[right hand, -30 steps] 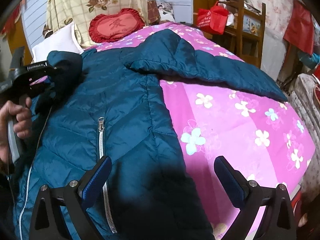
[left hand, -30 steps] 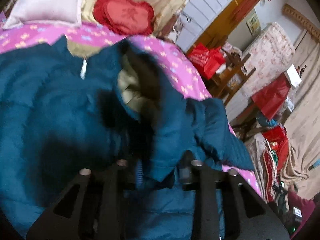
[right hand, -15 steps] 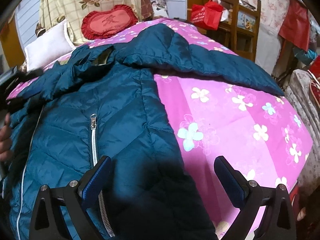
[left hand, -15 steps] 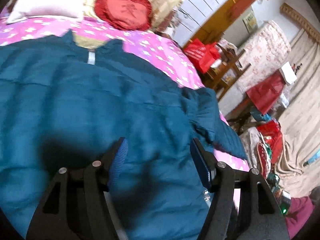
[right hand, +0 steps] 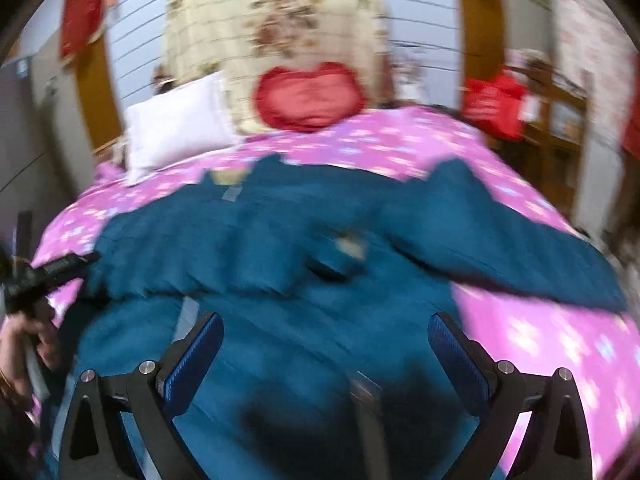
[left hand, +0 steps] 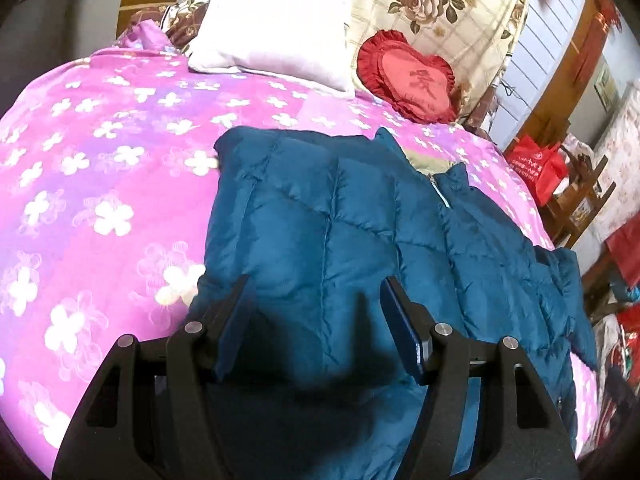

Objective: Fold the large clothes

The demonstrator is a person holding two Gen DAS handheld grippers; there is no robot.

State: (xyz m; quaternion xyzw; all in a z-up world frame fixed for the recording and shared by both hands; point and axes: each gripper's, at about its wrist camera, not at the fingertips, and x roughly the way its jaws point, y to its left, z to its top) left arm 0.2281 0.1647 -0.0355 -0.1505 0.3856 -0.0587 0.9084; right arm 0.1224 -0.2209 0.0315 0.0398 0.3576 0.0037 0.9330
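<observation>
Jacket: teal quilted puffer, spread on pink flowered bedspread, collar twd the pillows, beige lining visible at neck.
Jacket, L side: sleeve folded in over the body, lying flat; straight edge against bare bedspread.
Jacket, R side: other sleeve stretched out sideways across bedspread, not folded in.
Zipper: silver pull just below collar, front closed there.
L gripper: fingers parted, released, nothing between pads; over lower part of folded section. Contact w/ fabric: can't tell.
R gripper: fingers spread wide, empty; over jacket's lower middle. View motion-blurred, detail poor.
L hand: at left edge of R wrist view, wrapped round its gripper handle, beside jacket's folded side.
Head of bed: white pillow and red heart cushion, side by side, propped against rose-print cream cover.
Off bed, R: red bag by wooden chair.
</observation>
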